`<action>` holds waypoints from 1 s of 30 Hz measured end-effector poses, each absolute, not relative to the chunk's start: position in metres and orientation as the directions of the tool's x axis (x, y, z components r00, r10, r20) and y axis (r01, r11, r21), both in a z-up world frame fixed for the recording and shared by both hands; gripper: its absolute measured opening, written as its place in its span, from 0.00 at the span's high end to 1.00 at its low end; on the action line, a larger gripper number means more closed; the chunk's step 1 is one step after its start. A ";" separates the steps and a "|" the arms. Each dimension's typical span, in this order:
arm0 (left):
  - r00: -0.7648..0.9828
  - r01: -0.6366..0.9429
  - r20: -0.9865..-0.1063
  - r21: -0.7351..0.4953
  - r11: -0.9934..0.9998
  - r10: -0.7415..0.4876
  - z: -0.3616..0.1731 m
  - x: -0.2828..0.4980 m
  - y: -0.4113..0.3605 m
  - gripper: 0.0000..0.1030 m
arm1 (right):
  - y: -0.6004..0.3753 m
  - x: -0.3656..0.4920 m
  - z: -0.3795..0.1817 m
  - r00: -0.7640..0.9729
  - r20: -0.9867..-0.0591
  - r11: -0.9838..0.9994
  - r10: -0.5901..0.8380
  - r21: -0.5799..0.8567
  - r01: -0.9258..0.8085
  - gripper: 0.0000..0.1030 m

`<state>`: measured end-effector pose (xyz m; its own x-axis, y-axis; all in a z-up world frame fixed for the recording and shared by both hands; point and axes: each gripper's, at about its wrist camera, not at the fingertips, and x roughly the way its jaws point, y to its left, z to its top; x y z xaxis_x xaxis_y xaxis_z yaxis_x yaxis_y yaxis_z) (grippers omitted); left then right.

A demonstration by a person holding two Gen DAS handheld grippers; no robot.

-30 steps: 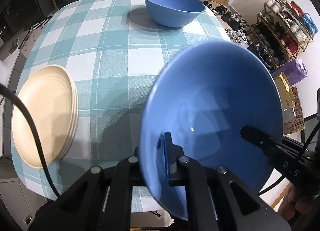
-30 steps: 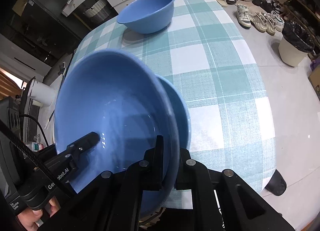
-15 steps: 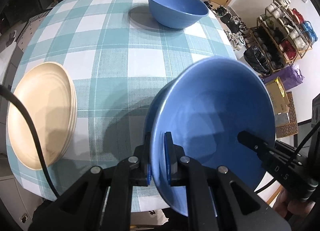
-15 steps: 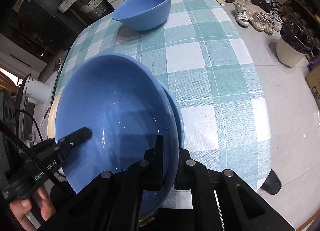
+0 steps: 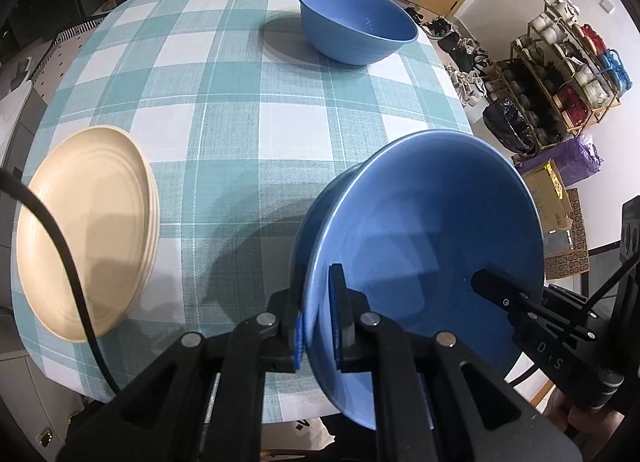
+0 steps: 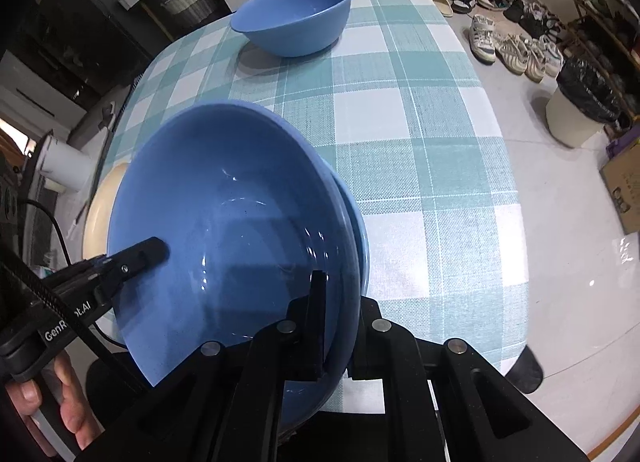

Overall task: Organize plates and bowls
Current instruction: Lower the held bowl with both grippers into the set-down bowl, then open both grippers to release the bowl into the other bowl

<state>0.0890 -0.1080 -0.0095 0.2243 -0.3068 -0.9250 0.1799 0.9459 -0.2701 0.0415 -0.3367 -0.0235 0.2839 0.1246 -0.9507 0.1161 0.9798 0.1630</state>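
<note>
Both tongs are clamped on the rim of one blue bowl [image 5: 424, 246] — the left tongs [image 5: 318, 326] on its near-left edge, the right tongs [image 6: 336, 326] on the opposite side, each with one finger inside the bowl and one outside. The bowl hangs tilted just over a second blue bowl [image 6: 358, 230], whose rim peeks out beneath it near the front edge of the desk [image 5: 224, 102]; whether the two touch yet I cannot tell.

The bowl looks rigid, smooth and glossy, probably light plastic or melamine — a thin rim is the only place to take hold, and a glossy wall could slip between the pads if the tilt grows. Gripping at two opposite points should keep it steady.

A third blue bowl [image 5: 356, 28] stands well apart at the far end of the checked cloth. A stack of cream plates [image 5: 86, 230] sits at the left edge, slightly overhanging. Nothing lies between the held bowl and the one below.
</note>
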 end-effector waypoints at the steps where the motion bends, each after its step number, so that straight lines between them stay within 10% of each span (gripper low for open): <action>1: 0.224 0.181 -0.925 -0.269 0.946 -0.306 -0.010 0.089 -0.108 0.92 | -0.336 0.042 -0.023 0.282 -0.952 0.981 0.119 0.156 0.112 0.94; 30: 0.227 0.155 -0.929 -0.261 0.953 -0.291 -0.015 0.093 -0.098 0.90 | -0.334 0.044 -0.024 0.187 -0.976 0.985 0.109 0.131 0.113 0.89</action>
<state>0.0931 -0.0984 -0.0153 0.2266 -0.2912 -0.9294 0.1550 0.9529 -0.2608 0.0442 -0.3340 -0.0238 0.1868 0.1089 -0.9763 0.1128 0.9849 0.1314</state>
